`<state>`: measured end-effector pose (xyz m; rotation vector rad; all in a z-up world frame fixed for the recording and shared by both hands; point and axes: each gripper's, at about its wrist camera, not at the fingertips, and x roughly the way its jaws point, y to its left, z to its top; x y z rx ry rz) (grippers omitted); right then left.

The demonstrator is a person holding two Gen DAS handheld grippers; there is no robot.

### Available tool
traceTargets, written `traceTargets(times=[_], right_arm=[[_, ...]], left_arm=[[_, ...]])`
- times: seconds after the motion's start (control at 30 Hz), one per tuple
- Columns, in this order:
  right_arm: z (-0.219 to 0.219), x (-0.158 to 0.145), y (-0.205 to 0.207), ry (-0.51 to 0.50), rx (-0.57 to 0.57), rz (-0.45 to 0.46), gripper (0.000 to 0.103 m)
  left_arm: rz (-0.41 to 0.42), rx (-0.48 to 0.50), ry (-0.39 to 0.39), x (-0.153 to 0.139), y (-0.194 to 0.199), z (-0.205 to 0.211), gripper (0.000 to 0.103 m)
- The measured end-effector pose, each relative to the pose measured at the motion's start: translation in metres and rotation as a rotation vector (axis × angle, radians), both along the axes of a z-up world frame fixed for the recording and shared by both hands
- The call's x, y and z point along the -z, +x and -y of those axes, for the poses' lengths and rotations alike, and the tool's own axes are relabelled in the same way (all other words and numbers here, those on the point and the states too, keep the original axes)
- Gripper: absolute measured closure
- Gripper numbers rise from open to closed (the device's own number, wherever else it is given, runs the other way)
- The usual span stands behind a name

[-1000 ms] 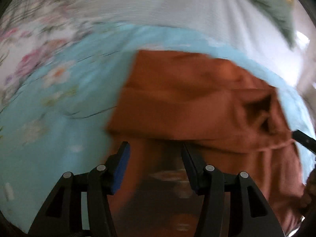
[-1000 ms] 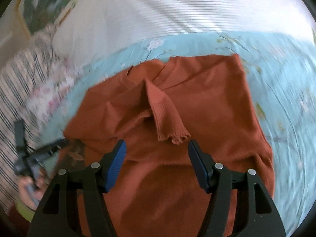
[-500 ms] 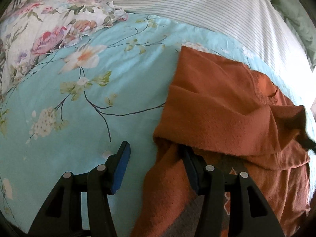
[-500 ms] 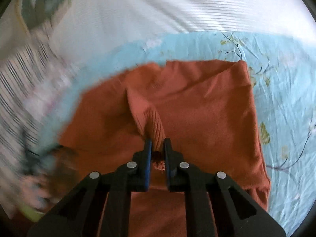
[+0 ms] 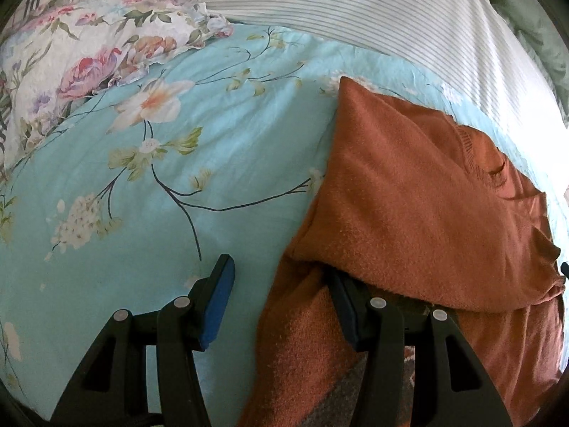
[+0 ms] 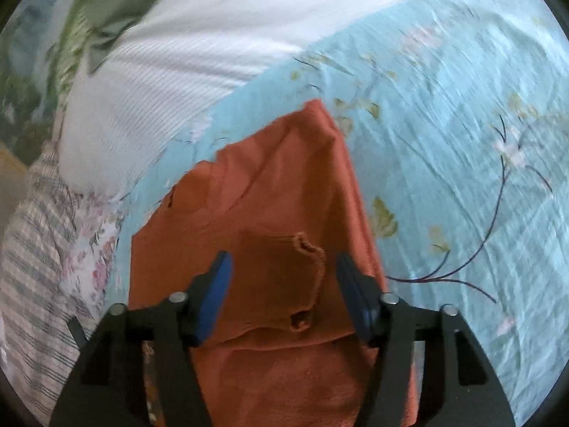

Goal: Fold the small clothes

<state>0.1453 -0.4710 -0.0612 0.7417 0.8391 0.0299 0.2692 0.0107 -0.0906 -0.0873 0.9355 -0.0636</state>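
A rust-orange knit sweater (image 5: 409, 195) lies partly folded on the light-blue floral bedcover (image 5: 142, 195). My left gripper (image 5: 284, 302) is open at its left edge. One finger is over the bare cover, and the other finger (image 5: 350, 315) is tucked under the folded-over layer. In the right wrist view the sweater (image 6: 277, 178) runs away from me, with a sleeve (image 6: 306, 263) laid across its body. My right gripper (image 6: 282, 286) straddles that sleeve with its jaws opening, and the pads are clear of the cloth.
A floral pillow (image 5: 89, 53) sits at the far left, a white striped sheet (image 5: 355, 10) lies behind the sweater, and green cloth (image 5: 526, 17) is at the far right. A striped pillow (image 6: 35, 267) is to the left in the right wrist view. Bare bedcover (image 6: 462, 160) spreads to the right.
My right gripper shut on the sleeve cuff, carried it across the sweater and has let go. My left gripper shifted to the sweater's left edge, one finger under the fold.
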Motion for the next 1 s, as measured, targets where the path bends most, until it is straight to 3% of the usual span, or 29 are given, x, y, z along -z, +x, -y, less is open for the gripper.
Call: traceTargets(times=[0.1,0.17,0.27,0.37,0.43,0.57,0.63,0.73,0.8,0.87,1.0], right_arm=[[-0.025,-0.003,0.013,-0.167,-0.051,-0.037,0.040],[-0.029,0.002,0.017,-0.212,-0.059,-0.063,0.044],[-0.031,0.015,0.026,-0.177,-0.111,-0.095,0.098],[-0.025,0.006,0.022,-0.171,-0.089,-0.045,0.098],[-0.016,0.002,0.016,-0.164,-0.045,-0.021,0.098],[-0.007,0.017,0.021,-0.161,-0.034,-0.098,0.096],[-0.006,0.018,0.018,-0.191,0.011,-0.123,0.088],[-0.011,-0.001,0.006,-0.211,0.062,-0.048,0.078],[-0.022,-0.009,0.007,-0.198,0.012,0.011,0.052],[-0.037,-0.005,0.013,-0.188,-0.082,0.017,0.048],[-0.041,0.022,0.015,-0.220,-0.128,-0.106,0.051]], left_arm=[[0.001,-0.004,0.005,0.000,0.000,0.001,0.048],[0.001,-0.011,-0.003,0.000,0.000,0.000,0.047],[0.004,-0.011,-0.016,0.001,0.000,-0.003,0.047],[0.001,-0.002,-0.010,-0.001,0.000,-0.002,0.049],[0.006,0.014,-0.010,-0.004,-0.001,0.000,0.057],[-0.018,-0.006,-0.012,0.000,0.004,-0.002,0.057],[-0.010,-0.011,-0.006,0.000,0.004,-0.001,0.057],[-0.005,-0.015,-0.013,0.001,0.003,-0.002,0.056],[-0.008,-0.018,-0.031,0.001,0.004,-0.005,0.056],[-0.010,-0.019,-0.034,0.002,0.004,-0.005,0.056],[-0.015,-0.020,-0.055,0.001,0.004,-0.007,0.056]])
